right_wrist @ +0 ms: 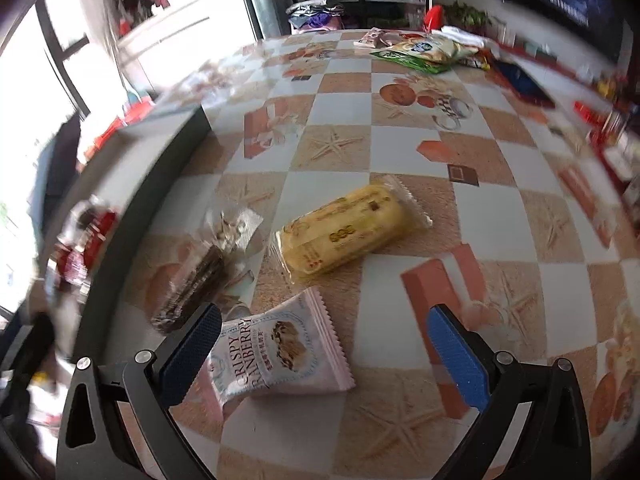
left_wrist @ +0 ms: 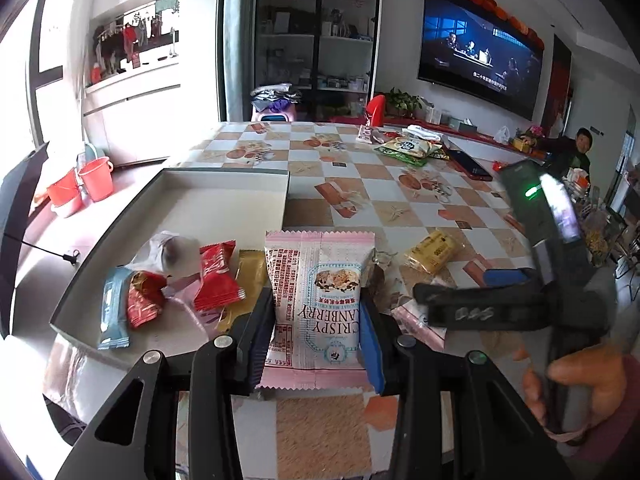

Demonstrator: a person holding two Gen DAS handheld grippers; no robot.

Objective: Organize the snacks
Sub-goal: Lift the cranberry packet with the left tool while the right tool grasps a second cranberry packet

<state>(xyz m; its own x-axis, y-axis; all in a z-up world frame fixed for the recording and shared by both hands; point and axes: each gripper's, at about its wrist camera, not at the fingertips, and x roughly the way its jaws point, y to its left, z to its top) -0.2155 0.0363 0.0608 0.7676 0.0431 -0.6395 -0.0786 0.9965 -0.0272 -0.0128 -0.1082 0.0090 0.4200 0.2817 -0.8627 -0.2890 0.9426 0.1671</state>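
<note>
left wrist view: the left gripper [left_wrist: 318, 320] is pinching a pink crispy cranberry packet [left_wrist: 318, 300] between its blue-padded fingers, the packet standing upright with its print upside down, lifted above the checkered tabletop [left_wrist: 360, 184]. just to its left lies a shallow grey tray [left_wrist: 224, 178] holding a light blue bar [left_wrist: 114, 312], a red-and-gold candy [left_wrist: 144, 298], a red wrapped snack [left_wrist: 218, 276], a clear wrapper [left_wrist: 176, 254] and a gold packet [left_wrist: 248, 280]. to the right, a yellow wrapped cake [left_wrist: 434, 250] rests on the tabletop, well apart from the tray. the right gripper [left_wrist: 476, 292] crosses the right side of the view, blurred, held by a hand [left_wrist: 576, 384]. at the far right of the tabletop sit a green-and-white snack bag [left_wrist: 410, 146] and a dark phone [left_wrist: 470, 164].

right wrist view: the right gripper [right_wrist: 324, 354] is spread wide, empty, over a second pink cranberry packet [right_wrist: 280, 352] that lies flat on the tabletop [right_wrist: 400, 160] just beside the left finger. the yellow wrapped cake [right_wrist: 348, 230] lies beyond it, near but apart. a dark snack in clear wrap [right_wrist: 200, 272], blurred, sits left of the cake beside the grey tray's wall [right_wrist: 132, 208]. the green-and-white snack bag [right_wrist: 420, 52] lies far off.
</note>
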